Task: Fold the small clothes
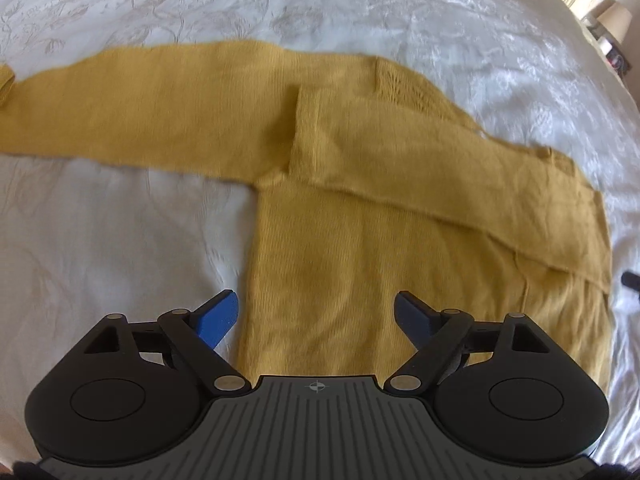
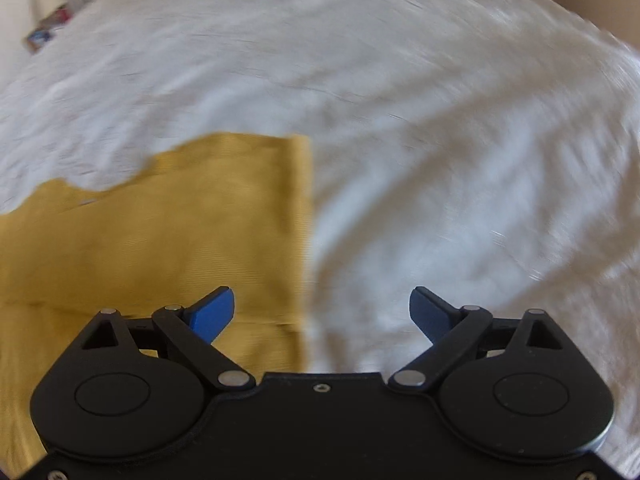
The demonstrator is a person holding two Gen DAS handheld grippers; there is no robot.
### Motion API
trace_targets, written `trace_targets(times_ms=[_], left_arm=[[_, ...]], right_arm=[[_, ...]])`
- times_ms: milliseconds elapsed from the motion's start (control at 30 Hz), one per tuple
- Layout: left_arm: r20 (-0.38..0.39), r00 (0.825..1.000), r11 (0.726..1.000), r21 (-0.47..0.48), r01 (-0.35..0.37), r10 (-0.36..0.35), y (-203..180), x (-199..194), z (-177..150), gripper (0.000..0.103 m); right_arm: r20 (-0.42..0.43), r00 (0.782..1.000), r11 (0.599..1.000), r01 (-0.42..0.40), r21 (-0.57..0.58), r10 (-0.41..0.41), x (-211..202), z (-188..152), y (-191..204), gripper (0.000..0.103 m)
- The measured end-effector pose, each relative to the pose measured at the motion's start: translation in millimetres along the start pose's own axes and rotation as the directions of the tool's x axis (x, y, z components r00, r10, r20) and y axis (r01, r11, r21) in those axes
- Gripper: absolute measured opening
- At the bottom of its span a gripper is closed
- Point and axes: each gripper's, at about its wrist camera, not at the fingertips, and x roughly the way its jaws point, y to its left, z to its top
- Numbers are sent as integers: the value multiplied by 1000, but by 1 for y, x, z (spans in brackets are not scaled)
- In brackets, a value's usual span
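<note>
A mustard-yellow knit sweater [image 1: 360,240] lies flat on a white bedspread [image 1: 100,240]. One sleeve [image 1: 140,108] stretches out to the left; the other sleeve [image 1: 460,176] is folded across the body. My left gripper [image 1: 316,316] is open and empty, above the sweater's lower left edge. In the right wrist view the sweater [image 2: 160,240] fills the lower left, its straight edge running down the middle. My right gripper [image 2: 322,312] is open and empty, above that edge, with its left finger over the sweater and its right finger over the bedspread [image 2: 460,160].
The embroidered bedspread spreads all around the sweater. A lamp [image 1: 612,20] and small items stand at the far right beyond the bed. A box-like object [image 2: 48,28] lies at the far left in the blurred right wrist view.
</note>
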Motion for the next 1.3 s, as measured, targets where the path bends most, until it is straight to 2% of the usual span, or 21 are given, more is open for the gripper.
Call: trace_targets(times_ms=[100, 167, 233, 300, 433, 533, 700, 833, 933, 1033, 1133, 1200, 1300], left_arm=[[-26, 1000, 999, 34, -9, 10, -6, 6, -17, 85], [-40, 999, 997, 71, -20, 23, -11, 8, -28, 86], [-51, 998, 993, 109, -35, 41, -13, 11, -41, 88], [-61, 997, 988, 146, -47, 56, -15, 13, -53, 92], [-58, 995, 976, 207, -64, 78, -18, 10, -72, 96], [-39, 996, 975, 211, -65, 75, -24, 1, -76, 96], [45, 999, 981, 193, 3, -12, -45, -17, -69, 96], [50, 998, 980, 196, 31, -42, -67, -8, -62, 96], [37, 999, 976, 216, 3, -12, -85, 5, -65, 96], [-3, 998, 968, 246, -53, 55, -83, 15, -75, 96], [-16, 996, 972, 220, -87, 93, -65, 14, -82, 97], [-18, 996, 981, 172, -88, 92, -49, 8, -87, 97], [-22, 994, 983, 153, -98, 102, -30, -1, -96, 97]], right_arm=[[-26, 994, 988, -108, -108, 106, 2, -10, 47, 96], [-63, 987, 975, -155, -161, 146, 10, -20, 70, 96], [-121, 981, 963, -172, -205, 149, 18, -37, 85, 96], [-189, 975, 954, -162, -251, 116, 26, -58, 93, 96], [-209, 976, 914, -143, -379, 66, 17, -100, 97, 100], [-235, 969, 914, -158, -373, 72, 8, -112, 88, 101], [-254, 964, 927, -167, -335, 82, 3, -119, 75, 101], [-266, 959, 931, -179, -318, 93, -2, -128, 64, 101], [-273, 956, 934, -189, -304, 104, -6, -134, 56, 101], [-280, 953, 938, -198, -285, 117, -7, -137, 49, 101], [-284, 950, 939, -209, -274, 129, -10, -139, 41, 101], [-287, 948, 939, -216, -268, 137, -9, -138, 37, 101], [-288, 947, 939, -222, -262, 143, -10, -137, 32, 101]])
